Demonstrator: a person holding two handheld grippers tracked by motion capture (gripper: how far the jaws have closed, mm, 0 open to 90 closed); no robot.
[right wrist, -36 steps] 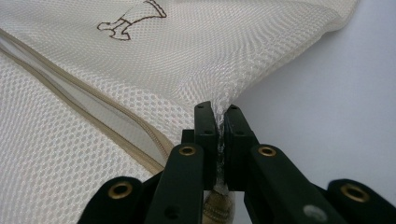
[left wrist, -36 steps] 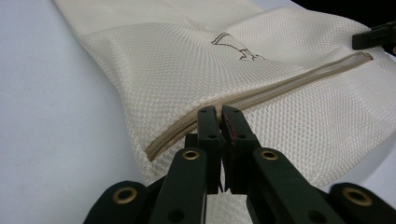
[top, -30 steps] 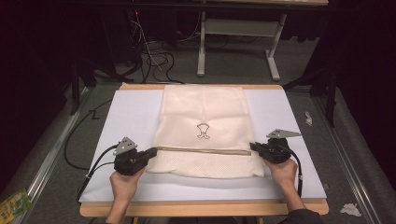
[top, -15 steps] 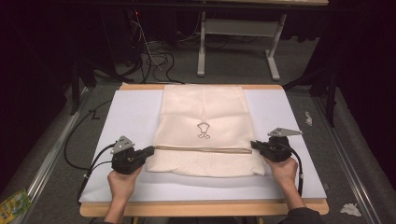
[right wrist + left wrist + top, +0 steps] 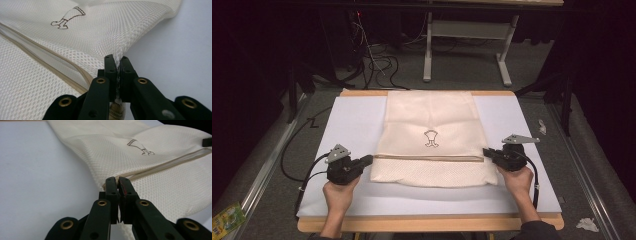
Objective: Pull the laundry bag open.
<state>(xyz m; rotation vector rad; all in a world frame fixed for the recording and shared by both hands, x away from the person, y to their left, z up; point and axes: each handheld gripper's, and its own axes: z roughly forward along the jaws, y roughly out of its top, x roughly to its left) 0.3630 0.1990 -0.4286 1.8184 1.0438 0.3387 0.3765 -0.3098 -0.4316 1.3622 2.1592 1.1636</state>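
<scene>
The step in hand looks like a two-sided grasp on the cream mesh laundry bag with a beige zip and a small dark printed emblem (image 5: 432,145), made ready for lifting, stretching or folding it; the bag lies flat in the middle of the white sheet-covered worktop (image 5: 352,125), its far end near the worktop's far edge and its zip running across the near part; the left gripper (image 5: 368,160) sits at the bag's left edge by the end of the zip, and in the left gripper view its fingers (image 5: 111,188) stand pressed together with the bag's edge just at their tips, though I cannot tell whether any mesh is truly caught between them; the right gripper (image 5: 487,152) sits at the bag's right edge at the same height, and in the right gripper view its fingers (image 5: 110,67) are clamped on a pinch of the mesh seam, which puckers up into them; the next move, as I judge it, calls for both hands to rise or draw together evenly, so the bag stays square and neither edge slips; both forearms come in from the near edge, each hand wrapped around its gripper's body, grippers held low and level, pointing inward at one another.
</scene>
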